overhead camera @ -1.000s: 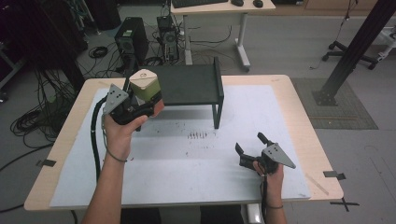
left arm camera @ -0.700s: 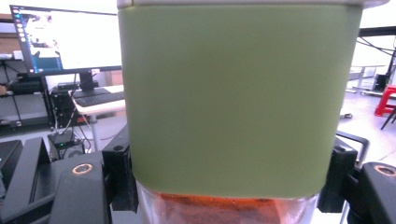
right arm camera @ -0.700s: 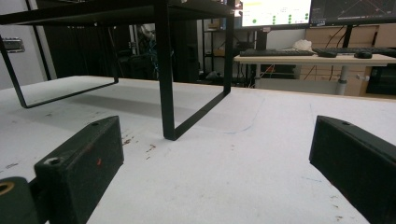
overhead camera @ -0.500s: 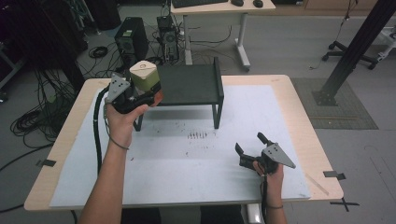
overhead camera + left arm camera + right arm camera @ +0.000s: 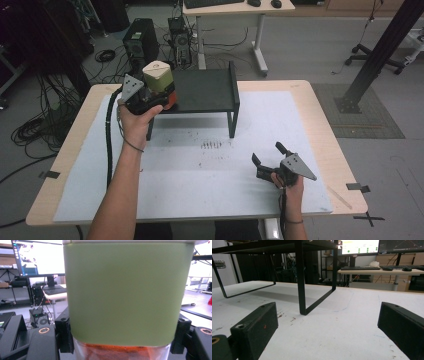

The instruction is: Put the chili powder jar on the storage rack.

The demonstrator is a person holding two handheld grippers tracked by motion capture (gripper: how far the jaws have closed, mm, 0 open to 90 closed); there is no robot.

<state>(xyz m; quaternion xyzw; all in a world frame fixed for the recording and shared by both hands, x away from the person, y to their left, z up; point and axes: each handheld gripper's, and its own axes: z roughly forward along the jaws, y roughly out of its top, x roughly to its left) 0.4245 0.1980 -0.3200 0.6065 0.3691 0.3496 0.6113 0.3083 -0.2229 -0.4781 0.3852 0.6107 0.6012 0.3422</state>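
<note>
Left claw point(image 5: 159, 95) is clamping a jar point(image 5: 158, 76) with a green band and a pale lid, holding it upright over the left end of the black shelf point(image 5: 205, 90). Right claw point(image 5: 270, 161) is resting released and empty on the counter point(image 5: 200, 170), well apart. Good practice here, as a judgement: keeping the jar level, lowering it fully onto the shelf top clear of the edge, and releasing only once its base is seated.
</note>
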